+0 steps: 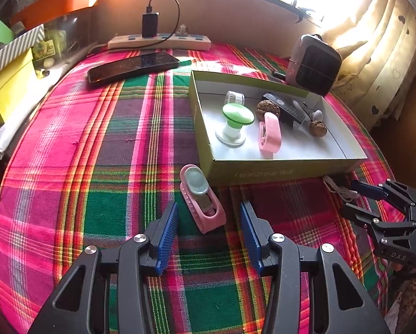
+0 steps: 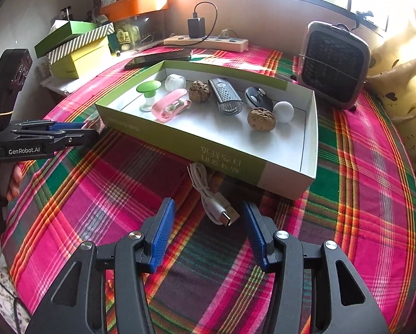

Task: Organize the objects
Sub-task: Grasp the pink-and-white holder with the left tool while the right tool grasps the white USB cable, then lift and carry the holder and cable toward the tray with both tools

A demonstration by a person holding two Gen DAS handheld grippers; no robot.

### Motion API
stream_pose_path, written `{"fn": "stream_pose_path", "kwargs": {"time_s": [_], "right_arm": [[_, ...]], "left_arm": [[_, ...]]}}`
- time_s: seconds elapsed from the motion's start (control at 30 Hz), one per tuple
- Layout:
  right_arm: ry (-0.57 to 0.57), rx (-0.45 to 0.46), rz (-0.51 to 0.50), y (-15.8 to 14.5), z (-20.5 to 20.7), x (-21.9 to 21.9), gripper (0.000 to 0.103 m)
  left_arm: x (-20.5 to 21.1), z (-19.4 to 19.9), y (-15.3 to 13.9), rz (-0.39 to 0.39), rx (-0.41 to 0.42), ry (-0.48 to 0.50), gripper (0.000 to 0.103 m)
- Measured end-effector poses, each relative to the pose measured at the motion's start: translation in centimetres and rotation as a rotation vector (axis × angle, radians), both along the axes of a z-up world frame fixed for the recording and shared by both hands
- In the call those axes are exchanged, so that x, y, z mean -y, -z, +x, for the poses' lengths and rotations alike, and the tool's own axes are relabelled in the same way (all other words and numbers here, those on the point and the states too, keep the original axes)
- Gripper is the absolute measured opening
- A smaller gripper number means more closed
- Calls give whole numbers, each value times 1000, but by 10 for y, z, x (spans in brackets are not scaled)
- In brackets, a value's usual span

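We held the left gripper (image 1: 209, 217) spread over the pink-and-green plaid cloth (image 1: 96, 144), its blue pads flanking a pink ribbed plastic clip (image 1: 202, 199) without touching it; that clip lay just outside the shallow green-walled cardboard box (image 1: 277, 171); our right gripper (image 2: 208, 217) was likewise spread, empty, with a coiled white USB cable (image 2: 210, 197) lying between its tips beside the box.

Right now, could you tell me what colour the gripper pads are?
Blue pads, clearest in the right wrist view.
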State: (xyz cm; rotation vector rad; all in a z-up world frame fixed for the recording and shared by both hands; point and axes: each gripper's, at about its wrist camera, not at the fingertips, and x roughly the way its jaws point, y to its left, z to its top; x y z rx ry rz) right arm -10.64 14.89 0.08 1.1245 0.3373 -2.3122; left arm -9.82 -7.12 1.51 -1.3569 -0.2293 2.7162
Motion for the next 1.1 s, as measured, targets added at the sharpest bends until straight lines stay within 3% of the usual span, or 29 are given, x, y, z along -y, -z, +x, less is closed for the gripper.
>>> {"fn": "stream_pose_path", "kwargs": {"time_s": [0.53, 0.7, 0.97, 1.1], "right_arm": [[2, -8, 4, 2, -4, 5, 51], [-13, -9, -1, 1, -2, 7, 38], [-22, -8, 2, 1, 2, 10, 22], [-25, -9, 2, 1, 4, 11, 21]], "left_arm": [[0, -9, 0, -31, -10, -25, 43], [0, -9, 0, -34, -12, -26, 41], [5, -8, 0, -47, -10, -49, 25], [6, -7, 1, -54, -11, -51, 22]]}}
